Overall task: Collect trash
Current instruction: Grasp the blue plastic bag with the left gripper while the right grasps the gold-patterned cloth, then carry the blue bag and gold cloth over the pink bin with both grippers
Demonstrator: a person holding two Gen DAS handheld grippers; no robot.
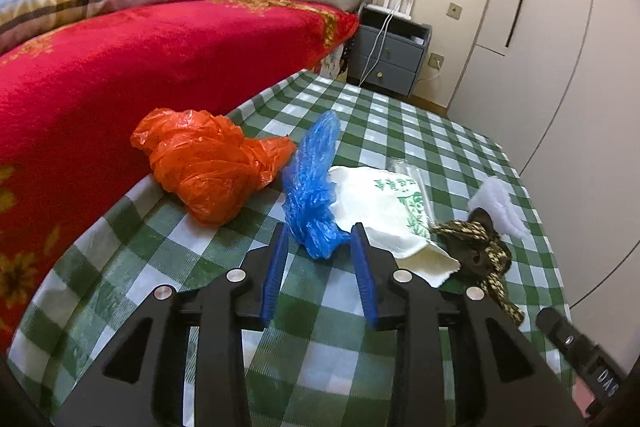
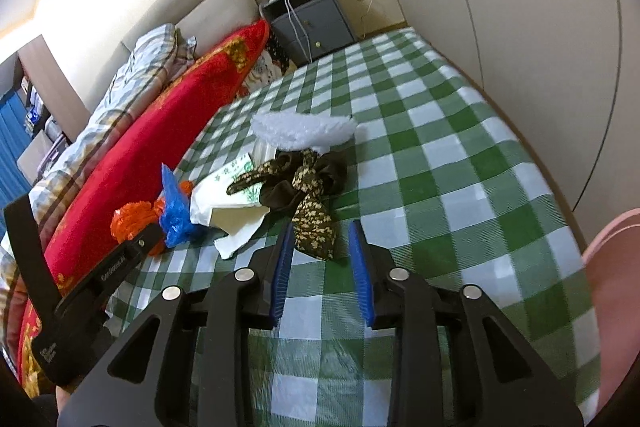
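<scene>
On the green-checked cloth beside the bed's red blanket, your two grippers close in on a row of scattered trash.

Your left gripper points down at the crumpled blue plastic bag; its blue pads stand apart with the bag's near end just between their tips, and no pad is seen pressing on it. Nothing is held.

Taking that blue bag as the marker: the orange plastic bag lies just beside it toward the red blanket, touching or nearly so. On the bag's other side, a white bag with green print lies against it, flat on the cloth. Beyond that sits a knotted camouflage-pattern cloth, with a white fluffy piece behind it.

Your right gripper also has its pads apart, gripping nothing; the tail end of the camouflage-pattern cloth lies on the cloth between its fingertips, close to the left-side pad. From this side, the white fluffy piece sits farther off, and the blue plastic bag lies toward the red blanket.
</scene>
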